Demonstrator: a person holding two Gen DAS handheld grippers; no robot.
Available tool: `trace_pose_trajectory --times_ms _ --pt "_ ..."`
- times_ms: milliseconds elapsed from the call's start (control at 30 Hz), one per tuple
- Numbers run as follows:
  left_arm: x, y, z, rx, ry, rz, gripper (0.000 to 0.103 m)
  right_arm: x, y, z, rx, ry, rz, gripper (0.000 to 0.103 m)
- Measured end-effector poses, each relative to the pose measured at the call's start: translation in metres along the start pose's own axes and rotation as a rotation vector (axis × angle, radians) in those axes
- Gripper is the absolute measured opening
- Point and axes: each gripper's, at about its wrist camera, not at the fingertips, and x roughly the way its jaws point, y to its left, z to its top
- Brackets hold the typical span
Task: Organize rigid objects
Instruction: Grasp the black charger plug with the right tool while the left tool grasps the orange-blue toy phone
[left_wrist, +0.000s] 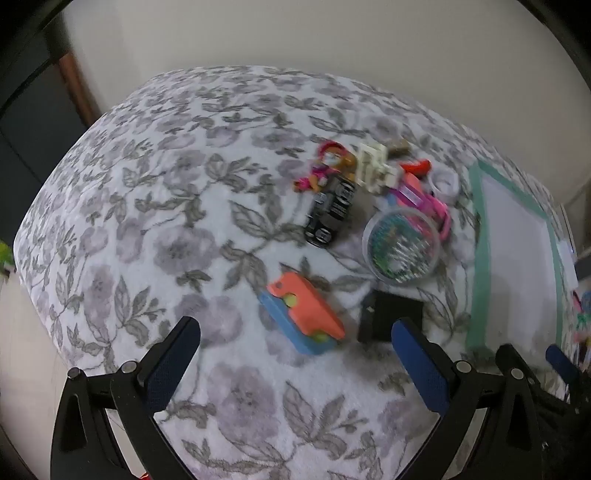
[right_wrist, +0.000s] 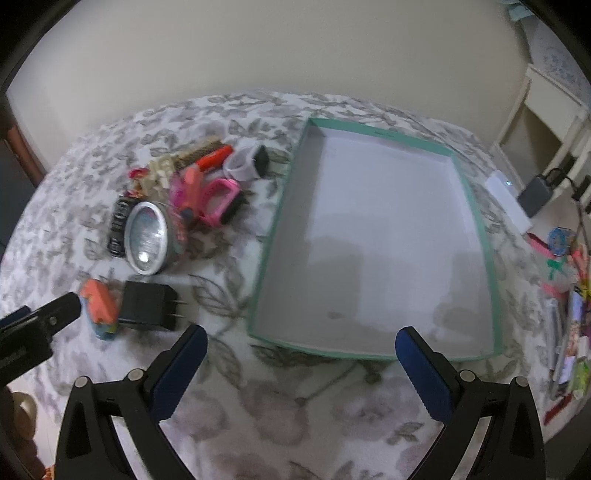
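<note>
A floral cloth (right_wrist: 295, 406) covers the table; a blurred, perhaps grey charger (right_wrist: 535, 192) sits far right.

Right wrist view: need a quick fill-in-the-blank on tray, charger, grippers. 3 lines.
1. The teal-rimmed rectangular tray holds ____ objects.
2. The black plug-in charger lies to the ____ of the tray in this view.
3. The right gripper and left gripper both have jaws that are ____.

Missing words: no; left; open
</note>
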Motion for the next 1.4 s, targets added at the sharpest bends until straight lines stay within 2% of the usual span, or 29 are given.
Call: trace_pose_trajectory --times_ms 233,367,433,600,700,933,1000,1067,1233,1300,1400 --pt "0.012 0.028 0.011 -0.114 0.006 -0.003 0.103 0.003 0.02 0.014 -0.006 0.008 0.11 0.1" --pt "0.023 0.033 0.013 -0.145 0.035 -0.011 0.103 0.009 0.051 0.02 -0.089 0.021 0.136 0.096" --pt "0.03 0.032 0.013 -0.168 0.032 -0.049 0.103 0.013 0.06 0.02 -0.119 0.028 0.14 0.096" --pt "0.046 0.029 0.015 -0.158 0.069 -0.038 0.103 0.032 0.084 0.02 -0.168 0.071 0.163 0.096" --pt "0.054 0.023 0.014 -0.164 0.121 -0.074 0.103 0.04 0.092 0.016 -0.182 0.09 0.166 0.096" --pt "0.067 0.015 0.02 -0.152 0.121 -0.05 0.102 0.057 0.105 0.009 -0.222 0.114 0.168 0.096" --pt "0.07 0.017 0.022 -0.145 0.09 -0.047 0.1 0.062 0.11 0.008 -0.24 0.114 0.15 0.096" --pt "0.075 0.014 0.023 -0.131 0.09 -0.049 0.09 0.067 0.113 0.008 -0.249 0.117 0.139 0.096" --pt "0.088 0.003 0.021 -0.1 0.117 -0.069 0.079 0.077 0.12 0.008 -0.263 0.12 0.127 0.085" --pt "0.09 0.0 0.022 -0.097 0.111 -0.073 0.076 0.079 0.123 0.009 -0.261 0.117 0.126 0.073" --pt "0.093 -0.004 0.019 -0.09 0.112 -0.085 0.071 0.079 0.117 0.007 -0.243 0.119 0.132 0.07"
